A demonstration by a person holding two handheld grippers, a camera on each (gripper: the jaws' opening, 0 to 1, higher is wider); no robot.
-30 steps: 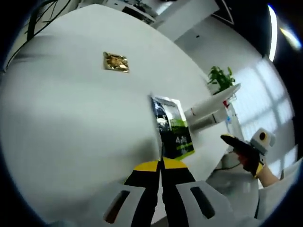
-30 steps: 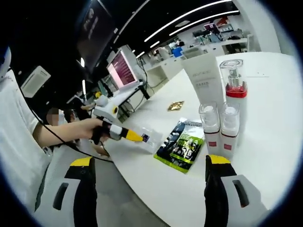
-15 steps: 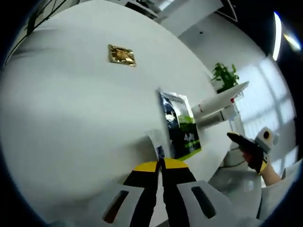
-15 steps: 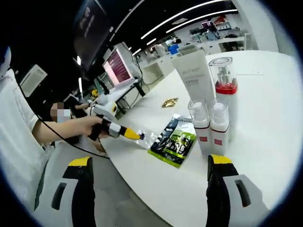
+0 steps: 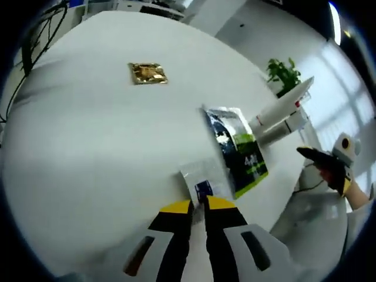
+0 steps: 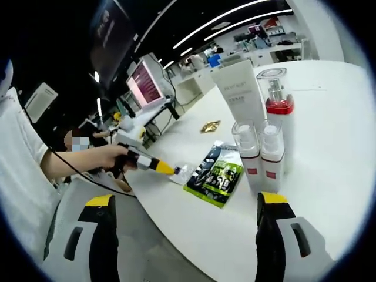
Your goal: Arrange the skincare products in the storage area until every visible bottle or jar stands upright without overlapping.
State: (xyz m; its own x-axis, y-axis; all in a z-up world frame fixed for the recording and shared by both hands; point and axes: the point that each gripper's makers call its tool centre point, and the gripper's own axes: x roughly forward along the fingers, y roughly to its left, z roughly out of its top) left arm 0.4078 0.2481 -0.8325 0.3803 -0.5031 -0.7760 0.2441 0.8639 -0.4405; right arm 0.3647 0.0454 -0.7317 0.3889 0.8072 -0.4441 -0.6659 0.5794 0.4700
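White round table [image 5: 88,147] under me, office behind: monitor [image 6: 147,85], ceiling light strips, potted plant [image 5: 282,70]. Gold sachet [image 5: 147,73] lies apart. Green-black pouch [image 6: 216,174] flat beside upright bottles [image 6: 261,154], white tube [image 6: 239,94] behind. My left gripper [image 5: 198,207] clamped on small clear sachet [image 5: 202,179] near table edge. Right gripper [image 6: 185,205] jaws wide apart, off table.

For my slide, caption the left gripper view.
Left gripper pinches a small clear sachet lying on the white table beside a green-and-black pouch.
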